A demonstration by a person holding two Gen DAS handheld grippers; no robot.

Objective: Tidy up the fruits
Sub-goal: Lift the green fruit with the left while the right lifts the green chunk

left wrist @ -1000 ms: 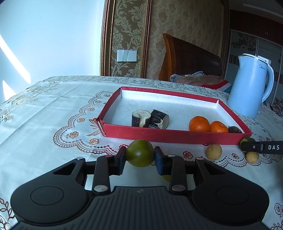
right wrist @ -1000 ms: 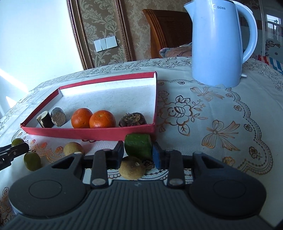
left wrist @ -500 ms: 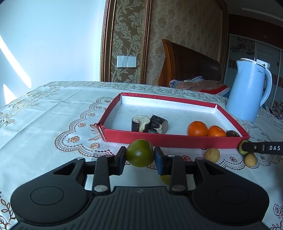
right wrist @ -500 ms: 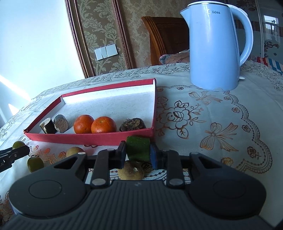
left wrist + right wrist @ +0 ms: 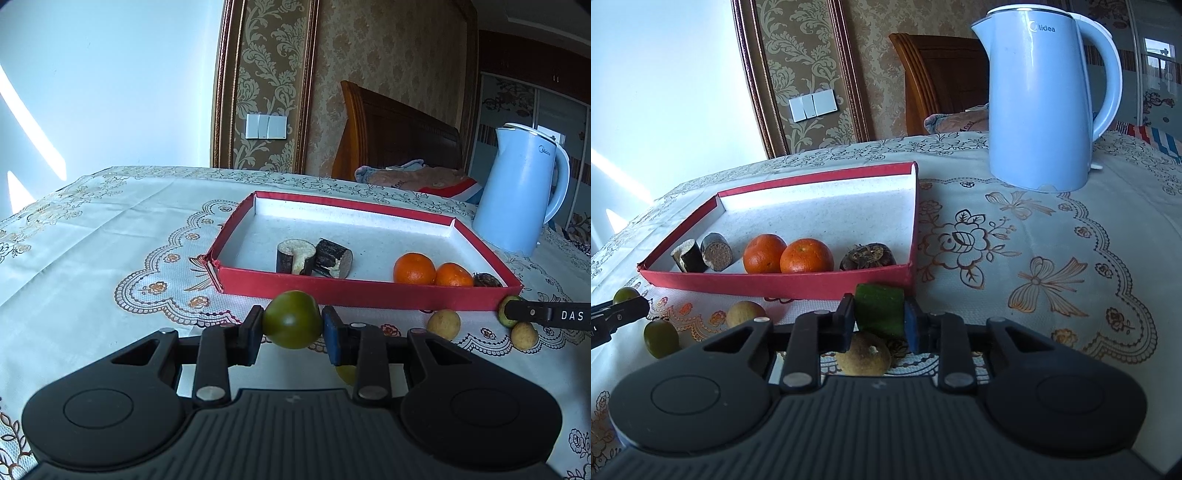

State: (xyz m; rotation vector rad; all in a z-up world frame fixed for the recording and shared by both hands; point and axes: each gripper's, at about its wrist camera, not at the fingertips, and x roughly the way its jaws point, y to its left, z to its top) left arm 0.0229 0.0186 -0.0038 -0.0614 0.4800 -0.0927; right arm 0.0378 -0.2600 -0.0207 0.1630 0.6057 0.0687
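Lifted a little since a second ago, the left gripper [image 5: 291,326] clamps a round green fruit [image 5: 291,319] and the right gripper [image 5: 880,317], marked "DAS", a green chunk [image 5: 880,308], both near the red tray [image 5: 775,286], with the "Midea" kettle [image 5: 1039,110] far right.

The tablecloth [image 5: 1052,258] looks like woven cloth with a fine texture and printed lace patterns. The red tray [image 5: 369,293] seems to be cardboard, matt outside, with a grainy white paper lining. The kettle [image 5: 1039,103] is smooth, slightly glossy blue plastic. The two oranges [image 5: 786,254] have a dimpled, shiny skin. The green fruit [image 5: 291,319] is smooth and glossy. The headboard [image 5: 399,136] is polished wood. The left gripper [image 5: 291,332] is matt black plastic with metal pins.
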